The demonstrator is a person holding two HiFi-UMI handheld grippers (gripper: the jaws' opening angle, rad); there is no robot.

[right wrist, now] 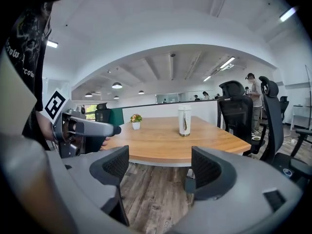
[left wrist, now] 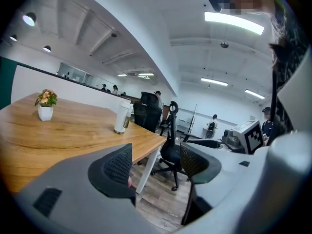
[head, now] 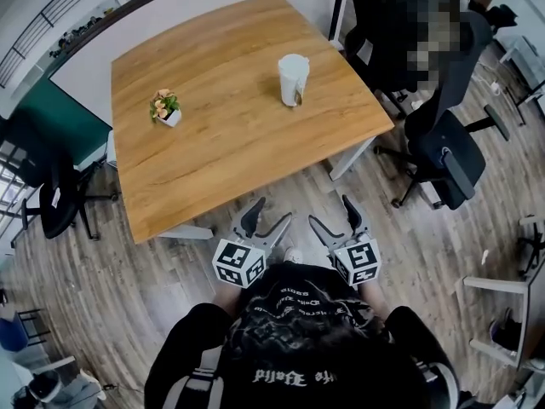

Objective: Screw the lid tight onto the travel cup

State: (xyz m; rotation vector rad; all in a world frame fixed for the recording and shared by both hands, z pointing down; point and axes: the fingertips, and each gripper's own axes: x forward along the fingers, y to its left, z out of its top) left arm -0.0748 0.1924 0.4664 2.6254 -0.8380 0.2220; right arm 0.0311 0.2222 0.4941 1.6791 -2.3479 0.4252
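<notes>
I am looking down on a room with a wood-plank floor [head: 111,288] and one pale wooden table [head: 230,143] set at an angle. At the far left a black office chair [head: 58,201] stands off the table's left corner. On the table's left part sits one small potted plant [head: 164,107], flowers up in a white pot. Farther right and a little farther away stands the one travel cup [head: 292,80], white and upright, with its lid [head: 293,60] on top; I cannot tell whether the lid is seated tight. More black chairs [head: 447,143] crowd the right side, and I cannot count them for sure. Both of my grippers hang short of the table's near edge, over the floor. The left gripper [head: 268,218] has its jaws apart with nothing between them, and in its own view the cup stands well beyond and to the left of the gap. The right gripper [head: 335,218] is also spread and empty, and in its view the cup sits far off, above the right jaw. So that makes two grippers, one cup, one plant and one table.
</notes>
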